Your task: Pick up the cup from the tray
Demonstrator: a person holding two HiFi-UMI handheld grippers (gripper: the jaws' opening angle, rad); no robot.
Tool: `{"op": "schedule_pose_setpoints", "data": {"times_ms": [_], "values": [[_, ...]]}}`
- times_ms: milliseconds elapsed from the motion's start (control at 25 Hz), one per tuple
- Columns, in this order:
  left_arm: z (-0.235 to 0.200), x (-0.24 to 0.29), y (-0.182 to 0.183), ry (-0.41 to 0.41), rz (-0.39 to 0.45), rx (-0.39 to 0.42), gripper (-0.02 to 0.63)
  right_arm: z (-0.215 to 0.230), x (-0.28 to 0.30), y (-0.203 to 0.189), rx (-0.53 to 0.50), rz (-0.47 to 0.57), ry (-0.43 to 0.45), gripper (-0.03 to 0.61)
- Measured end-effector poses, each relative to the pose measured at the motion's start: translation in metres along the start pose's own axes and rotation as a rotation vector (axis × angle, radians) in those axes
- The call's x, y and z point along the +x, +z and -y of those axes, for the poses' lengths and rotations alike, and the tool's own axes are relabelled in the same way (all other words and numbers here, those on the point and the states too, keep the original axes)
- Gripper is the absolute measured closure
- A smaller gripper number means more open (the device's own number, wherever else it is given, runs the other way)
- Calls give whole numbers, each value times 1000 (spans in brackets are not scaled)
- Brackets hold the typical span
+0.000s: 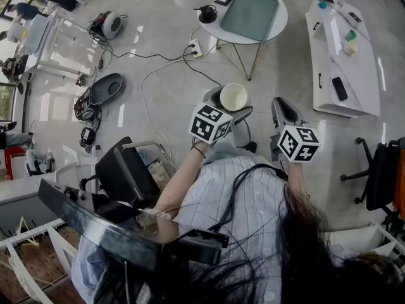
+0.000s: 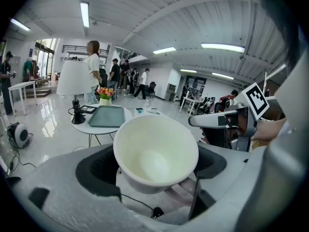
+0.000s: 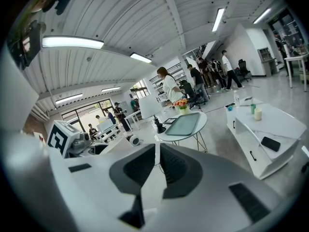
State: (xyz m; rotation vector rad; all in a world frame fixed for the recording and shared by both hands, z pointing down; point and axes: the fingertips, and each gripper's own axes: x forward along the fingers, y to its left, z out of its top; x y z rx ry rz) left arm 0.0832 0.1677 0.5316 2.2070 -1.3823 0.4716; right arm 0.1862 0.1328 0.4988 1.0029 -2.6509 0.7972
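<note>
holding the white cup (image 2: 155, 151) clenched between the two jaws of the left gripper (image 2: 153, 175), pressing on its side walls and tilting its open mouth toward the camera, showing an empty inside. carrying it up in the air near the body, well apart from the green tray (image 2: 107, 116), which is lying bare on the round table (image 2: 96, 129) across the floor. judging from this, treating the pick-up as essentially done. gripping low on the walls, probably to avoid crushing the rim and to stop the cup slipping out. holding the right gripper (image 3: 157, 163) empty beside the left, jaws drawn almost together with only a thin slit between them and nothing in it, likely just parking it out of the way. risking a buckled wall by squeezing any harder.
</note>
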Motion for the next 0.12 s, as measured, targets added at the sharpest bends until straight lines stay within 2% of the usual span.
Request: {"op": "schedule_pose_setpoints", "data": {"times_ms": [120], "values": [[-4, 1, 3, 4, 3, -5, 156, 0, 4, 4, -6, -3, 3, 531]]}}
